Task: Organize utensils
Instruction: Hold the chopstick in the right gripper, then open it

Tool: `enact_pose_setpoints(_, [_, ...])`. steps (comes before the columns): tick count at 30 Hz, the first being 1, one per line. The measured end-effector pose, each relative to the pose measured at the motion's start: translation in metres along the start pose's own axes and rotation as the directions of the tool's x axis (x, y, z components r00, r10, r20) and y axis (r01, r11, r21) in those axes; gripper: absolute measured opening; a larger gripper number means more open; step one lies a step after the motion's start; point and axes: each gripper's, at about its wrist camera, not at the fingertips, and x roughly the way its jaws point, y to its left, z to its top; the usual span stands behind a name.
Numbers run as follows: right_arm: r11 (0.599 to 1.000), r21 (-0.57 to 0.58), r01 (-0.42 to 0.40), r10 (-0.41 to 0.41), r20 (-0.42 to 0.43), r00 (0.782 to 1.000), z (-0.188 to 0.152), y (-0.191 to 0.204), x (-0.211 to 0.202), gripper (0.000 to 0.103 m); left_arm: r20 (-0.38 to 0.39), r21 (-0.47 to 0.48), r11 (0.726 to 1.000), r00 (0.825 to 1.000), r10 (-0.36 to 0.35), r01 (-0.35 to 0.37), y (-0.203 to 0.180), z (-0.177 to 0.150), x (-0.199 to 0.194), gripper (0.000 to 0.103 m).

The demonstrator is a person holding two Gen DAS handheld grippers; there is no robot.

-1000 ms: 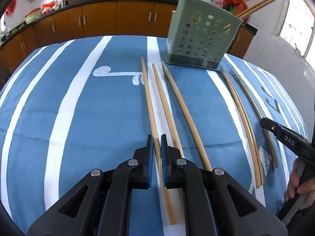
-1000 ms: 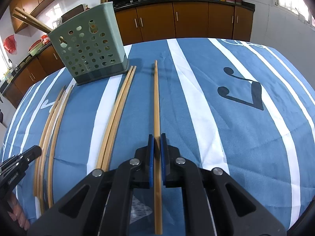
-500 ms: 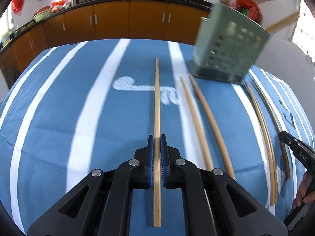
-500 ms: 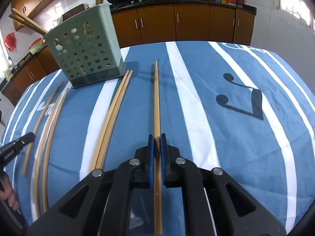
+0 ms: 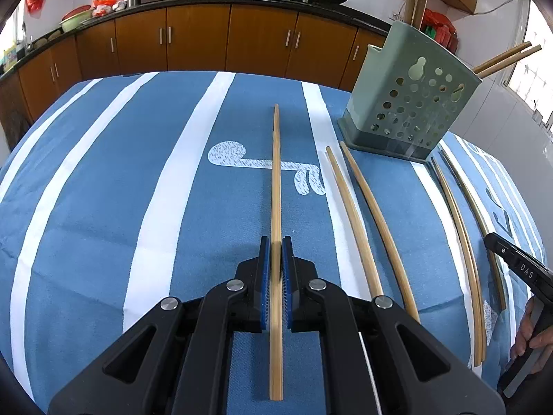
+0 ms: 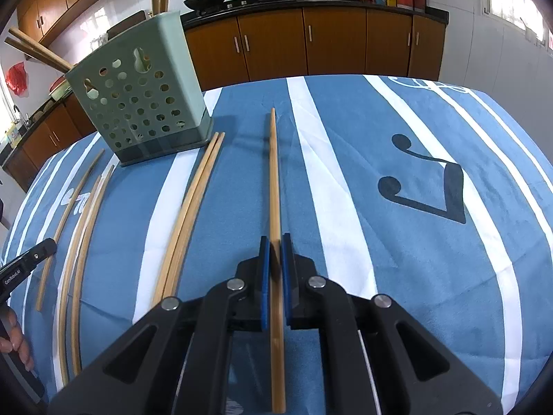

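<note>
My left gripper point(image 5: 275, 246) is shut on a wooden chopstick point(image 5: 276, 180) that points forward over the blue striped tablecloth. My right gripper point(image 6: 275, 243) is shut on another chopstick point(image 6: 273, 173), also pointing forward. A green perforated utensil holder point(image 5: 408, 98) stands upright at the far right of the left wrist view and holds several chopsticks; it shows at the far left in the right wrist view point(image 6: 138, 93). Loose chopsticks lie on the cloth: two point(image 5: 363, 214) right of my left gripper and two point(image 6: 188, 214) left of my right gripper.
More loose chopsticks point(image 5: 463, 242) lie near the table's right side, by the other gripper's body point(image 5: 518, 266). The left gripper's tip point(image 6: 31, 259) shows at the left edge of the right wrist view. Kitchen cabinets point(image 5: 207, 38) stand beyond the table.
My left gripper closed on a chopstick, lifted it and swung left, so the holder now sits further right. My right gripper kept its chopstick and rose slightly.
</note>
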Motion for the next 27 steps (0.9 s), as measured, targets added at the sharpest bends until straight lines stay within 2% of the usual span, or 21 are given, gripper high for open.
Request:
enact_pose_setpoints(11, [1.0, 0.003, -0.009, 0.009, -0.001, 1.0, 0.0, -0.001, 0.0, 0.008, 0.001, -0.003, 1.0, 1.0, 0.01, -0.01, -0.002, 0.0, 0.0, 0.008])
enact_pose_setpoints(21, [1.0, -0.018, -0.021, 0.02, -0.012, 1.0, -0.01, 0.0, -0.009, 0.008, -0.005, 0.037, 0.999, 1.0, 0.019, -0.019, -0.008, -0.013, -0.01, 0.008])
enact_pose_setpoints(24, [0.999, -0.004, -0.033, 0.033, -0.02, 0.999, -0.01, -0.001, -0.01, 0.012, -0.006, 0.041, 0.999, 1.0, 0.018, -0.018, -0.009, -0.016, -0.012, 0.008])
enact_pose_setpoints(26, [0.999, 0.0, -0.045, 0.045, -0.023, 0.999, -0.011, -0.002, -0.012, 0.022, -0.006, 0.044, 0.999, 1.0, 0.019, -0.019, -0.009, -0.016, -0.012, 0.008])
enact_pose_setpoints(27, [0.999, -0.004, -0.042, 0.042, -0.024, 0.999, -0.012, -0.001, -0.014, 0.023, -0.007, 0.046, 0.999, 1.0, 0.019, -0.019, -0.009, -0.016, -0.012, 0.008])
